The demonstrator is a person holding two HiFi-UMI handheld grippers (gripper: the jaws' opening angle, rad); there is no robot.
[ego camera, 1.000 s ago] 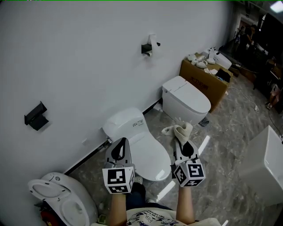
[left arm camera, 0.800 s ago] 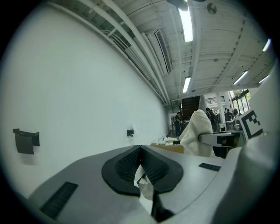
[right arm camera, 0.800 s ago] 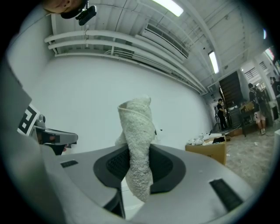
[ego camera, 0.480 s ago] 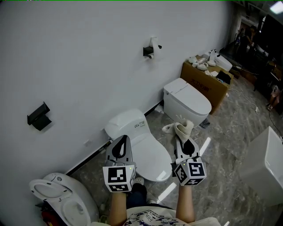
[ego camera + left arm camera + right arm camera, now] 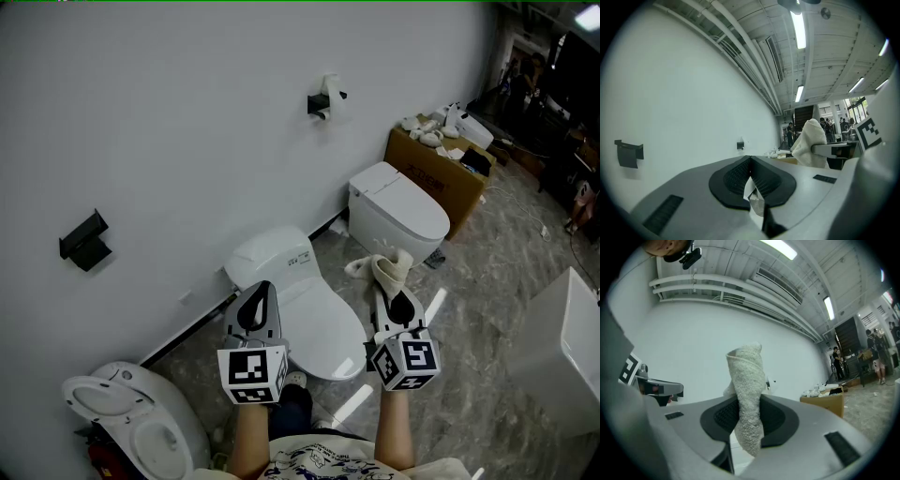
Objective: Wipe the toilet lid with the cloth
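Observation:
A white toilet with its lid point(image 5: 314, 323) down stands below me against the white wall. My right gripper point(image 5: 396, 302) is shut on a cream terry cloth point(image 5: 384, 270), which sticks up past the jaws, right of the lid and above the floor. In the right gripper view the cloth point(image 5: 748, 399) stands pinched between the pads. My left gripper point(image 5: 258, 309) hovers over the lid's left edge, shut with nothing in it. The left gripper view shows its jaws closed together point(image 5: 751, 174) and the cloth point(image 5: 809, 146) off to the right.
A second closed toilet point(image 5: 398, 213) stands farther along the wall, with a cardboard box point(image 5: 439, 169) beyond it. An open toilet point(image 5: 131, 427) is at lower left. A white cabinet point(image 5: 562, 342) stands at right. A paper holder point(image 5: 323, 101) and a black bracket point(image 5: 84, 242) hang on the wall.
Both grippers have shifted slightly down and toward me in the head view, the cloth moving with the right one. Grips are unchanged.

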